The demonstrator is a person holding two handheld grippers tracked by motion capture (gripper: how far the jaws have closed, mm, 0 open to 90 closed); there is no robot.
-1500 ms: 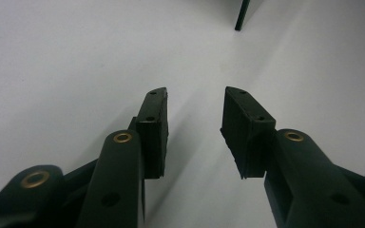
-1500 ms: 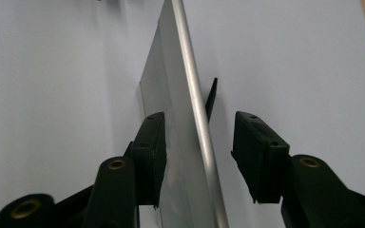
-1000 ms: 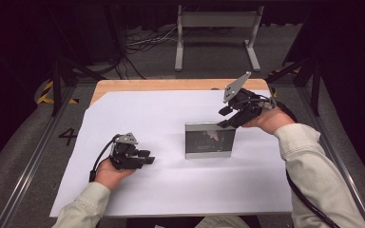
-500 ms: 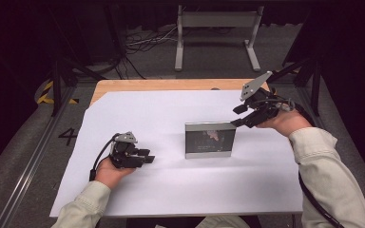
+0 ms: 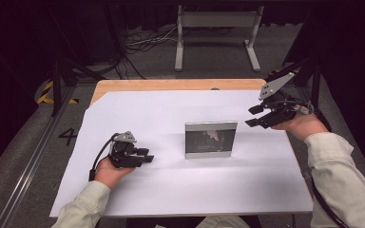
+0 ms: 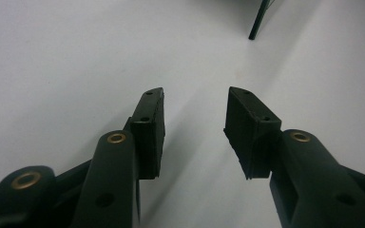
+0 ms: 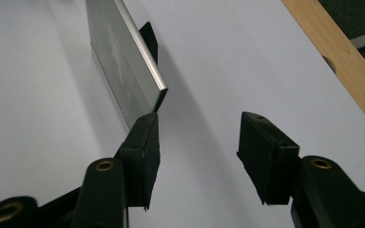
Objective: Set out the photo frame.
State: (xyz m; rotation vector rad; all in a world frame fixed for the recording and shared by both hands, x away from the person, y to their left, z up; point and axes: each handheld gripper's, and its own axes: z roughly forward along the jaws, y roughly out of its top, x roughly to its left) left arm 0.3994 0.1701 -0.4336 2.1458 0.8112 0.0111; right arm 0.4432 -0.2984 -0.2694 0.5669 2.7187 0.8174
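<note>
At the centre of the white-covered worktop [image 5: 171, 190], the picture frame [image 5: 211, 139] stands upright on its rear prop, touched by neither gripper. The right gripper [image 5: 255, 115] hovers just right of the frame, jaws wide and empty. The left gripper [image 5: 147, 155] rests on the worktop, well apart from the frame; its jaws have just been opening, nothing between them. The step in hand appears to be release and withdrawal. Any regrasp requires straddling the frame's edge before closing.

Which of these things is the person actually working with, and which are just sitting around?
Part of the job:
- picture frame, standing upright on the white sheet
- right claw, open, just beside the frame
- left claw, open, low over the sheet

Just lying about:
- grey metal stand on the floor
- cables beside it
</note>
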